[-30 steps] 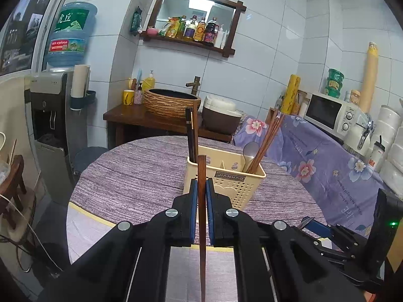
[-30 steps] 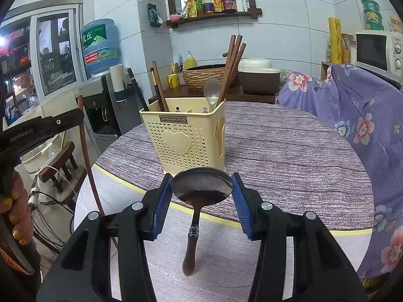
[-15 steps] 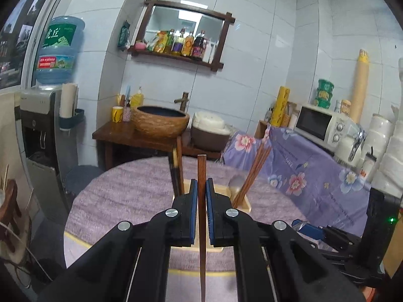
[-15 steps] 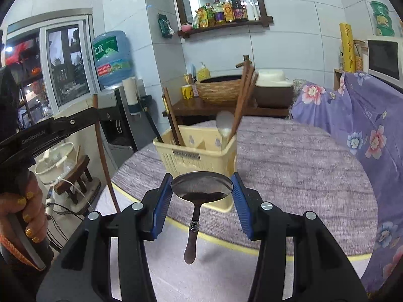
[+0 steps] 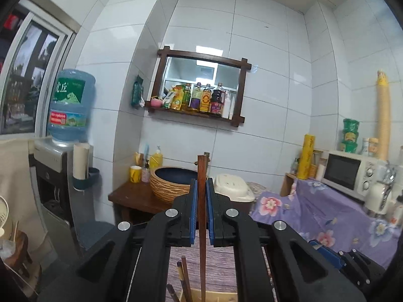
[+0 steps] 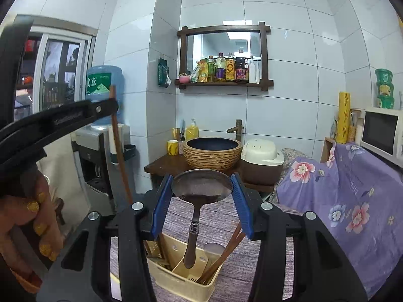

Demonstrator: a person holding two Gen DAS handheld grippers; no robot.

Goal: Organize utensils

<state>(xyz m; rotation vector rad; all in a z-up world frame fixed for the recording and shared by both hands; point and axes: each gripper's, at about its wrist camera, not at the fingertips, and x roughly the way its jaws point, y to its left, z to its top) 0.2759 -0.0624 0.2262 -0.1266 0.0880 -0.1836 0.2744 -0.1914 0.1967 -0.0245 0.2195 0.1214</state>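
Landmark: the utensil holder (image 6: 181, 269) stands on the table (image 6: 254, 274) below your two grippers.
In it: chopsticks (image 6: 221, 254) lean at its right; more sticks (image 6: 153, 246) at its left.
Above it: a spoon (image 6: 199, 201) hangs handle-down.
Left of it: a chopstick (image 6: 121, 161), upright.
Behind it: a basin (image 6: 211, 153) on a side table (image 6: 163, 166).
Right of it: a draped counter (image 6: 352, 188) bearing a microwave (image 6: 380, 133).

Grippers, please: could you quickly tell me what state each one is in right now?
Left gripper: shut on a brown chopstick.
Right gripper: shut on a dark spoon, gripped by its bowl.
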